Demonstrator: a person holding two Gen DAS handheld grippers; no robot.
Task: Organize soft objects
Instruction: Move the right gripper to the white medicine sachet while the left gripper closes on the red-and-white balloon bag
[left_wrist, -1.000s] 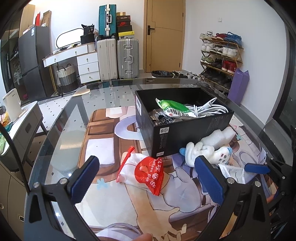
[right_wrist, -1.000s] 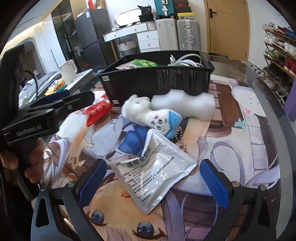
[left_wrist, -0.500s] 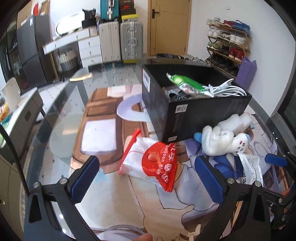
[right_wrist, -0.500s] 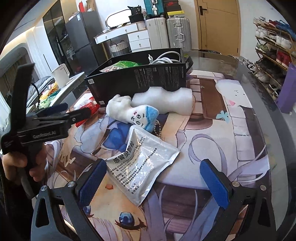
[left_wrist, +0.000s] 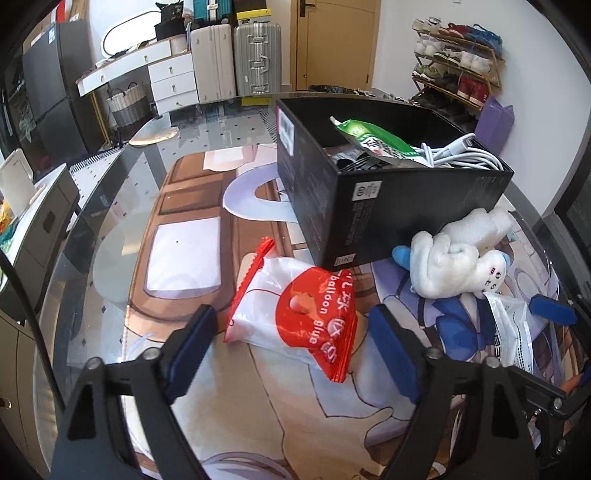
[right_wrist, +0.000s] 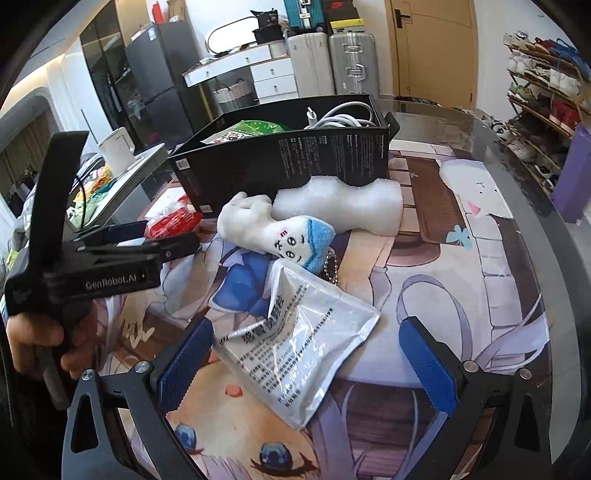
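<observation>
A red and white balloon glue bag (left_wrist: 295, 314) lies on the printed mat, between the pads of my open left gripper (left_wrist: 295, 350). My open right gripper (right_wrist: 306, 362) straddles a clear plastic pouch (right_wrist: 303, 343) with printed text. A white plush toy (right_wrist: 273, 229) with a blue cap lies beyond the pouch, beside a white foam block (right_wrist: 343, 201). Both lean against a black box (left_wrist: 369, 206) holding a green packet (left_wrist: 373, 138) and white cables (left_wrist: 458, 155). The left gripper (right_wrist: 122, 236) shows in the right wrist view, held by a hand.
The glass table (left_wrist: 110, 206) carries a printed cartoon mat (left_wrist: 192, 251). A shoe rack (left_wrist: 458, 62) and purple bag (left_wrist: 495, 122) stand at the right wall. Suitcases (left_wrist: 240, 62) and a white dresser (left_wrist: 166, 77) stand at the back.
My left gripper has moved forward and down onto the red bag, its pads now flanking it. My right gripper has come closer over the clear pouch.
</observation>
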